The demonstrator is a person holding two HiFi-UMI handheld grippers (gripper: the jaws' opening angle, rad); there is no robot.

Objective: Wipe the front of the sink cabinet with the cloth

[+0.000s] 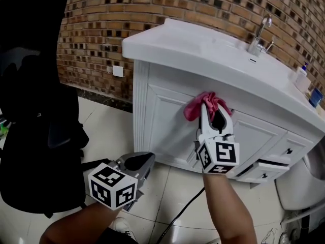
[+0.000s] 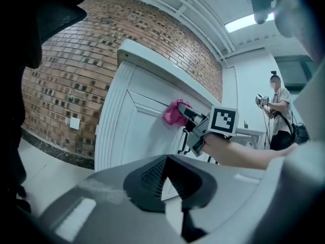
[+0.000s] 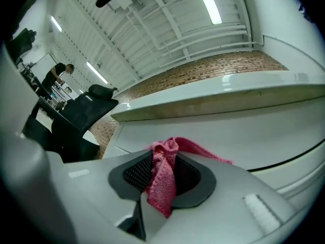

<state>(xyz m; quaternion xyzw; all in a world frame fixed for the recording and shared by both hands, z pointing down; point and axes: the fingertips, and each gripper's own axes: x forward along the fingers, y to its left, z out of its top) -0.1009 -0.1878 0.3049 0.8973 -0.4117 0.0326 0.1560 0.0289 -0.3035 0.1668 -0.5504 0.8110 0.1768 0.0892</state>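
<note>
The white sink cabinet [image 1: 167,128] stands against a brick wall, its panelled front facing me. My right gripper [image 1: 213,111] is shut on a pink cloth [image 1: 199,105] and holds it against the top of the cabinet front, just under the countertop. In the right gripper view the pink cloth [image 3: 163,177] hangs between the closed jaws, with the cabinet front [image 3: 244,136] right behind it. My left gripper [image 1: 140,162] hangs low at the left, above the floor, shut and holding nothing. The left gripper view shows the cloth [image 2: 173,112] on the cabinet door [image 2: 132,133].
A black office chair [image 1: 35,111] stands close at the left. A drawer [image 1: 264,168] sticks out at the cabinet's lower right. A faucet [image 1: 260,34] and a bottle [image 1: 301,78] are on the countertop. A black cable [image 1: 183,212] lies on the tiled floor. A person [image 2: 278,117] stands far off.
</note>
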